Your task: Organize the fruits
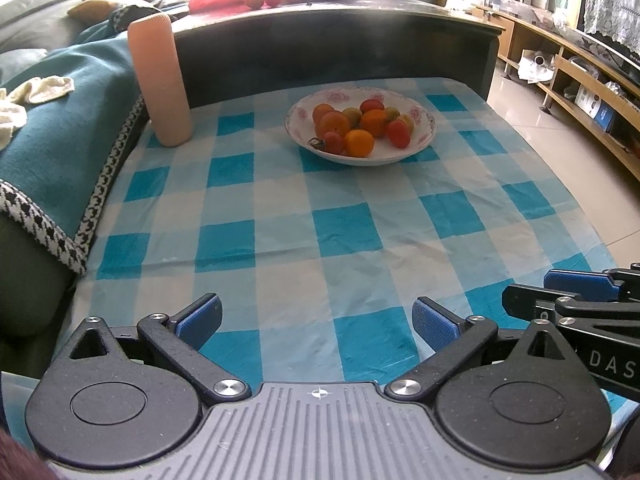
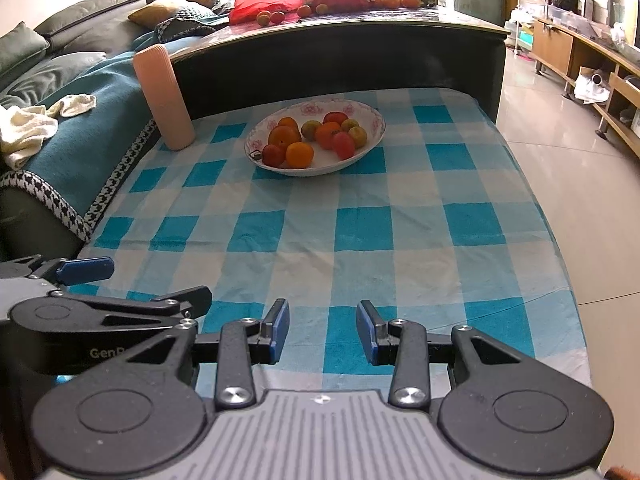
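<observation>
Both grippers, left (image 1: 316, 322) and right (image 2: 323, 330), hover spread and empty over a blue checked tablecloth (image 2: 360, 224); beyond, a fruit bowl (image 2: 374, 138), sofa (image 2: 72, 60) alongside.

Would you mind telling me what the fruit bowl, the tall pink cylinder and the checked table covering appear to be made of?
Bowl: probably glazed ceramic or porcelain, white and glossy, with pink flowers printed on the rim.
Pink cylinder: matte with fine vertical ribs, possibly silicone or plastic; I cannot tell which.
Checked covering: a thin blue-and-white sheet with sharp creases and a faint sheen, so plastic or thin fabric; the look leaves it open.
</observation>
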{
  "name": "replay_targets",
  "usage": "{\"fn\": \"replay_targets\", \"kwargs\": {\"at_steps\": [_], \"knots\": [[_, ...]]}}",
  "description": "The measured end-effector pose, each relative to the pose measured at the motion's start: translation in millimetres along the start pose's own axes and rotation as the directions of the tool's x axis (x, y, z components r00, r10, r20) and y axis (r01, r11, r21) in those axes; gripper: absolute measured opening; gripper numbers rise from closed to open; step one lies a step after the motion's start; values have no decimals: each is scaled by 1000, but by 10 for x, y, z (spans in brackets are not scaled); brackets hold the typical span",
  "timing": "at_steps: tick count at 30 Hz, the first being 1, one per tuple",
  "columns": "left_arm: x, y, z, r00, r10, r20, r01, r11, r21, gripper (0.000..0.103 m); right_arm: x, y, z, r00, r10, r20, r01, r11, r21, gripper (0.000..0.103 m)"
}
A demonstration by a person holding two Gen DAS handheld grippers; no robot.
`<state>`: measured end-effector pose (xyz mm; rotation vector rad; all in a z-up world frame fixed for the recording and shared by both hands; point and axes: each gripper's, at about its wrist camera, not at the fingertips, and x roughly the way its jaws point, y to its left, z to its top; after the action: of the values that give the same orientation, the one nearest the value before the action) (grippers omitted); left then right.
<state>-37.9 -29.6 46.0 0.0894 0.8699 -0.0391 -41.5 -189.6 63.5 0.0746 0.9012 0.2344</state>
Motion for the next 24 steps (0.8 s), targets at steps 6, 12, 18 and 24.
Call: {"fn": "replay_targets", "kwargs": {"at_steps": [6, 12, 18, 24], "knots": [[-6, -10, -7, 1000, 7, 0, -7, 1000, 3, 101, 8, 7, -11, 1000, -10, -2, 10, 1000, 0, 52], [-9, 12, -11, 1000, -5, -1, 5, 1000, -28, 101, -3, 11, -13, 1000, -10, 1, 10, 1000, 1, 52], [-28, 21, -8, 1000, 4, 1, -4, 999, -48, 101, -10, -25, 4, 1000, 15, -4, -15, 999, 33, 52], [-64, 34, -15, 1000, 1, 9, -1, 999, -52, 101, -43, 9, 10, 1000, 17, 10, -17, 999, 31, 52]]}}
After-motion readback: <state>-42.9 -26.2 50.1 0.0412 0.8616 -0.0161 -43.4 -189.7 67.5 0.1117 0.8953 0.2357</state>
